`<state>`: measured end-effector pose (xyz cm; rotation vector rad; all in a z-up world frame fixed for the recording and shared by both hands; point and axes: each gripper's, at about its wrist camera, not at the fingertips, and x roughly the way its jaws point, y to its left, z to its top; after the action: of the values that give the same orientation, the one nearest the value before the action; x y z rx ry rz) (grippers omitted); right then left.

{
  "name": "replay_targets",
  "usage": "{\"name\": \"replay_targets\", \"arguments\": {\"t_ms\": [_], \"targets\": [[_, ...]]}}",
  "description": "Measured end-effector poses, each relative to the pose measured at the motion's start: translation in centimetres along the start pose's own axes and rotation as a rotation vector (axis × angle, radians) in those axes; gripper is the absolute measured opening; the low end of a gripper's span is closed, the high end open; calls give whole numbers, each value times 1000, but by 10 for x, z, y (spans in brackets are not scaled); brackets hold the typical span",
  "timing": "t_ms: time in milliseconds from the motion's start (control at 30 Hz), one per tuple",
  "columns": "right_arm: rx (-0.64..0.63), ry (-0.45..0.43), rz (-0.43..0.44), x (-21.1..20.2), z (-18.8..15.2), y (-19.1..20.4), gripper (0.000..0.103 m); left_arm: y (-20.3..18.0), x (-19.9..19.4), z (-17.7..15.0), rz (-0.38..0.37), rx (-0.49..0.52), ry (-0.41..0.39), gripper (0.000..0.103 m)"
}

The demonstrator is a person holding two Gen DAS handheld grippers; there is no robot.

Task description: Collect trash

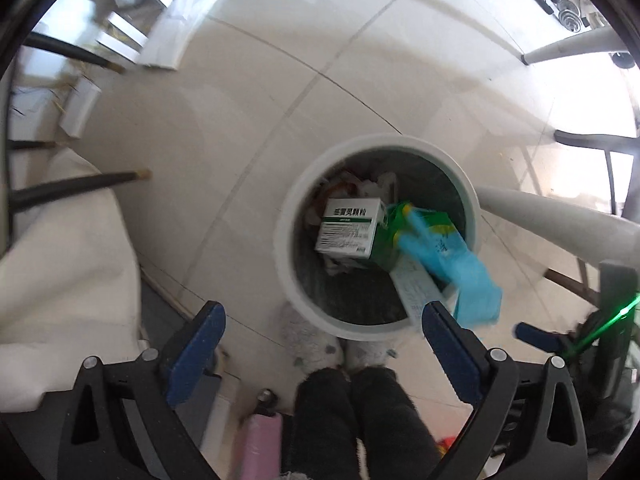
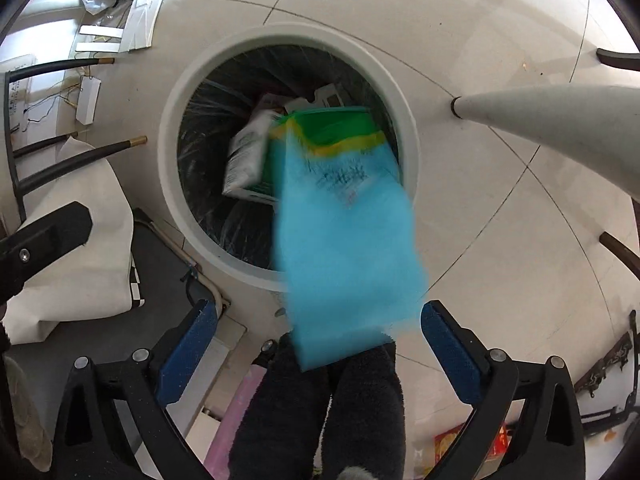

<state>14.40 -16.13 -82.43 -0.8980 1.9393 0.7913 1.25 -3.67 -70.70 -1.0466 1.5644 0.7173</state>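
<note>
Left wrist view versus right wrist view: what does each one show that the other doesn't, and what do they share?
Only the left wrist view shows the white box's printed face clearly, a second long pale carton at the bin's near edge, and a green light streak. Only the right wrist view shows the blurred blue packet filling the frame between the open right gripper. Both show the white bin, the packet, and tiled floor.
</note>
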Motion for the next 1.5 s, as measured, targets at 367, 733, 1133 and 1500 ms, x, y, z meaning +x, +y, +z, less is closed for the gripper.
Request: {"name": "replay_targets", "arguments": {"t_ms": [367, 733, 1133, 1500], "targets": [[59, -159, -33, -103, -68, -7, 103, -11, -98, -80, 84, 39, -49, 101], [74, -289, 85, -287, -199, -1, 103, -44, -265, -151, -22, 170, -111, 101], [196, -464, 272, -460, -347, 28, 103, -50, -443, -189, -222, 503, -236, 101], [316, -654, 349, -532, -460, 99, 103, -25, -515, -227, -325, 653, -290, 101]]}}
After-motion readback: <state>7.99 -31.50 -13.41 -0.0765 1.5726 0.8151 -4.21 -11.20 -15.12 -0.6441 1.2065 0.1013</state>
